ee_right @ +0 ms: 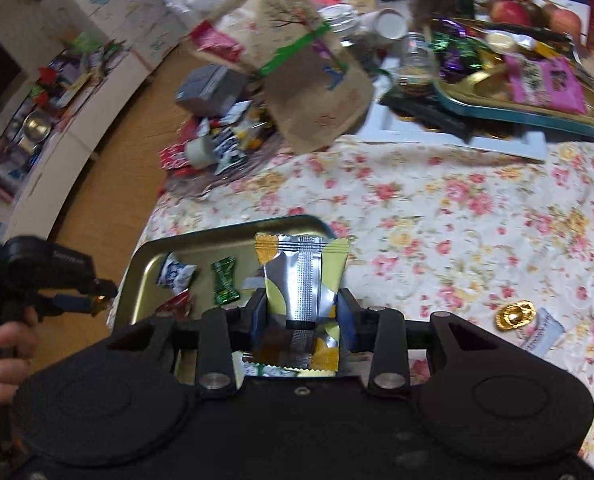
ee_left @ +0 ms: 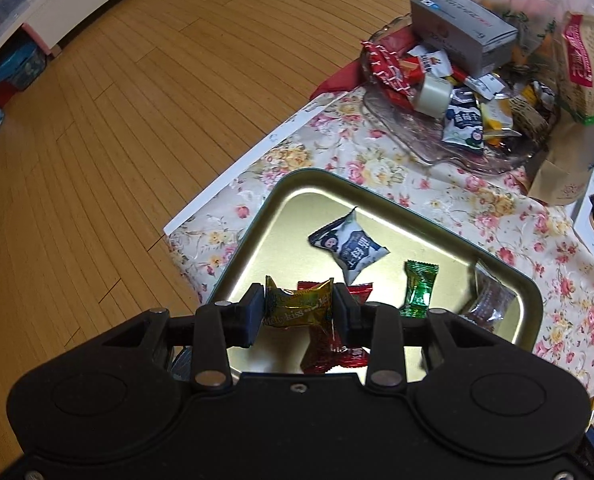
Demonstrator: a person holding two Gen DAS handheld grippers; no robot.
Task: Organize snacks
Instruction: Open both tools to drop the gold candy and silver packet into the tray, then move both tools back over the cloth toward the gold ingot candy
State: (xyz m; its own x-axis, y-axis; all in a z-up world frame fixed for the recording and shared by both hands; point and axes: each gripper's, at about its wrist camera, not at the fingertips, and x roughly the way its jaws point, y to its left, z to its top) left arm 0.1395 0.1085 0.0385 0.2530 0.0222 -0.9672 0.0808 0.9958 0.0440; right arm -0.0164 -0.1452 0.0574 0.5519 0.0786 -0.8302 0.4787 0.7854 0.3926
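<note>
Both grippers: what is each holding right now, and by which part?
Left gripper pinches a gold Meltykiss candy across its middle. Right gripper clamps a silver-and-yellow sachet by its lower half.

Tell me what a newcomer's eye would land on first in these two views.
First, the left gripper clamping a gold Meltykiss candy over the gold metal tray, where a white-and-navy packet and a green candy lie. In the right wrist view, the right gripper holds a silver-and-yellow sachet above the tray's near right edge. Behind, on the floral tablecloth, a glass dish is heaped with mixed snacks.
</note>
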